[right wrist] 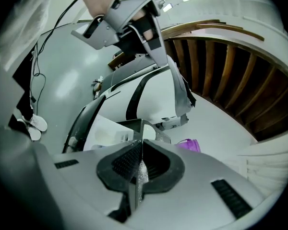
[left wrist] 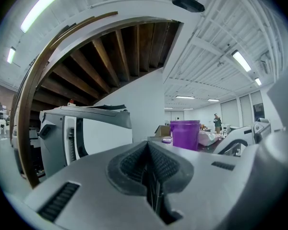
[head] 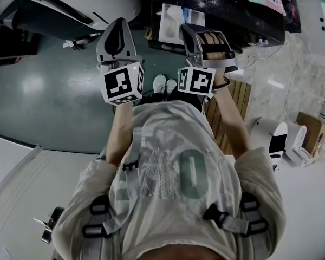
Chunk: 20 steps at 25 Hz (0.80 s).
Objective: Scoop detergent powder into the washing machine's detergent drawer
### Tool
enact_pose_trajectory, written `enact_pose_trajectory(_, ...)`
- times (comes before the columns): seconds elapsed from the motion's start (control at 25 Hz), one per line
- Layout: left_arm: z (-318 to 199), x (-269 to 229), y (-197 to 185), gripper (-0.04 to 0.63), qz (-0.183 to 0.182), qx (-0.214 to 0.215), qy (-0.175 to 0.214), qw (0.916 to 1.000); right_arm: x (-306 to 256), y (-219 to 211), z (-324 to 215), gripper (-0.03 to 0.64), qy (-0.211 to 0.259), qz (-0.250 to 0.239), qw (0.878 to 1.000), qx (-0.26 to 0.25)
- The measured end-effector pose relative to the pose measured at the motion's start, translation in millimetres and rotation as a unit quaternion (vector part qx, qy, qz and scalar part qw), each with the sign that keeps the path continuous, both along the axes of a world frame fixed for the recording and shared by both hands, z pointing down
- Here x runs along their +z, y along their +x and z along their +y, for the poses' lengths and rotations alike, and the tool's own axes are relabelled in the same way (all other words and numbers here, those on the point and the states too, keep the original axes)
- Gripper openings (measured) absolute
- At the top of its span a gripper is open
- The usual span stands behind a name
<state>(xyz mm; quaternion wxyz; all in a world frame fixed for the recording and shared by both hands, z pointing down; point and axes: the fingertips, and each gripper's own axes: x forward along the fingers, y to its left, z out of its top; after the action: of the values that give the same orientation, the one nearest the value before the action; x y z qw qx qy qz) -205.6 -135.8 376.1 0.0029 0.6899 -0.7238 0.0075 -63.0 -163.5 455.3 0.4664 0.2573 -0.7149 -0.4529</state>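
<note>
Both grippers are held up in front of my chest, apart from everything. My left gripper (head: 117, 26) has its jaws pressed together on nothing, also in its own view (left wrist: 148, 147). My right gripper (head: 194, 30) is shut too, with white powder grains stuck to its pads (right wrist: 140, 169). A white washing machine (head: 70, 4) stands beyond the left gripper. A white open tray (head: 172, 19), possibly the detergent drawer, lies on a dark powder-dusted table (head: 233, 12). A purple tub (left wrist: 185, 134) stands on that table. No scoop shows.
A wooden curved stair underside (left wrist: 110, 51) arches above the washing machine (left wrist: 81, 133). A person (left wrist: 217, 122) stands far off. Wooden slats (head: 227, 112) and white appliances (head: 276, 137) stand at my right. White shoes (head: 165, 83) rest on the green floor (head: 49, 91).
</note>
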Motion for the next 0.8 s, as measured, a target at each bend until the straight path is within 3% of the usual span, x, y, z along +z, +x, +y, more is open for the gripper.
enact_pose_trajectory(0.28, -7.1, -23.8, 13.0, 0.020, -0.015, 0.021, 0.027, 0.9993, -41.8, -0.3, -7.4, 0.011, -0.012, -0.099, 0.994, 0.036)
enact_pose_trajectory(0.4, -10.6, -35.7, 19.7, 0.020, -0.019, 0.031, 0.038, 0.9986, -63.5, 6.1, -10.3, 0.011, -0.041, -0.183, 0.980, 0.066)
enact_pose_trajectory(0.56, -15.8, -48.3, 34.2, 0.020, -0.028, 0.049, 0.045, 0.9974, -96.2, 26.9, -18.2, 0.012, -0.065, -0.316, 0.940, 0.114)
enact_pose_trajectory(0.8, -24.8, -60.6, 61.2, 0.020, -0.037, 0.079, 0.051, 0.9948, -127.3, 66.3, -21.2, 0.011, -0.091, -0.470, 0.862, 0.170)
